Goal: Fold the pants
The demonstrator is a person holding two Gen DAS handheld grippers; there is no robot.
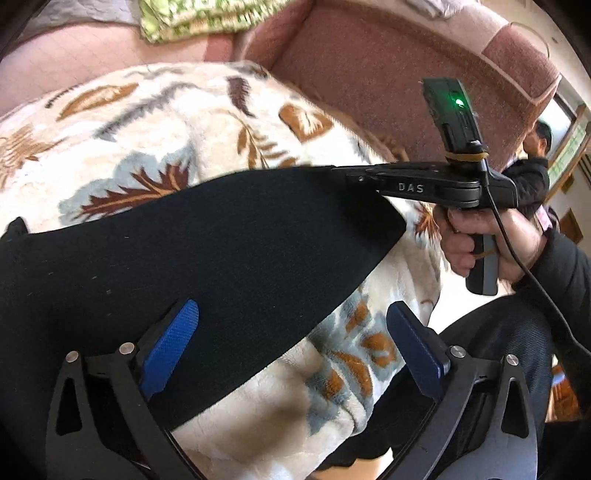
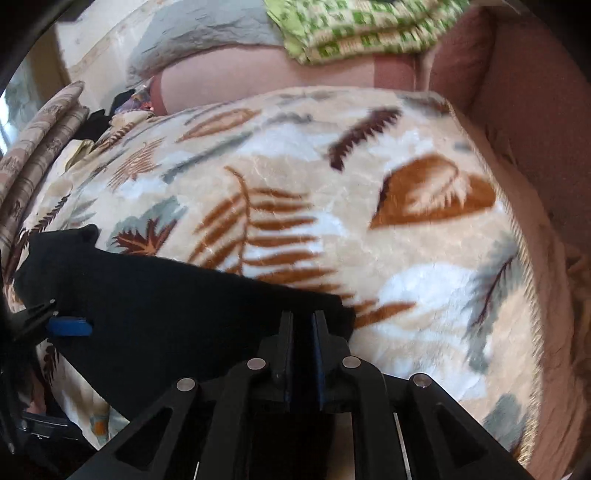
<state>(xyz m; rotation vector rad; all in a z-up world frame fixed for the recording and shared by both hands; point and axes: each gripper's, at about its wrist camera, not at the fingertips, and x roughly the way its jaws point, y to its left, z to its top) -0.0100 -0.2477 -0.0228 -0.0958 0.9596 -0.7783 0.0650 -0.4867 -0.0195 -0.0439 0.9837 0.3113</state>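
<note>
The black pants [image 1: 192,243] lie spread over a cream blanket with leaf prints [image 1: 155,122]. My left gripper [image 1: 291,332] is open, its blue pads [image 1: 173,339] wide apart, one over the pants' near edge, the other over the blanket. My right gripper [image 1: 340,171] is shut on the pants' right corner and holds it lifted. In the right wrist view its jaws [image 2: 303,325] are closed on the black fabric [image 2: 166,306], and the left gripper's blue pad [image 2: 70,326] shows at the far left.
The blanket [image 2: 369,221] covers a cushion on a pink sofa [image 1: 369,55]. A folded green patterned cloth [image 2: 362,26] and a grey cloth [image 2: 199,37] lie at the back. A person [image 1: 535,162] stands far right. My knee [image 1: 491,332] is below.
</note>
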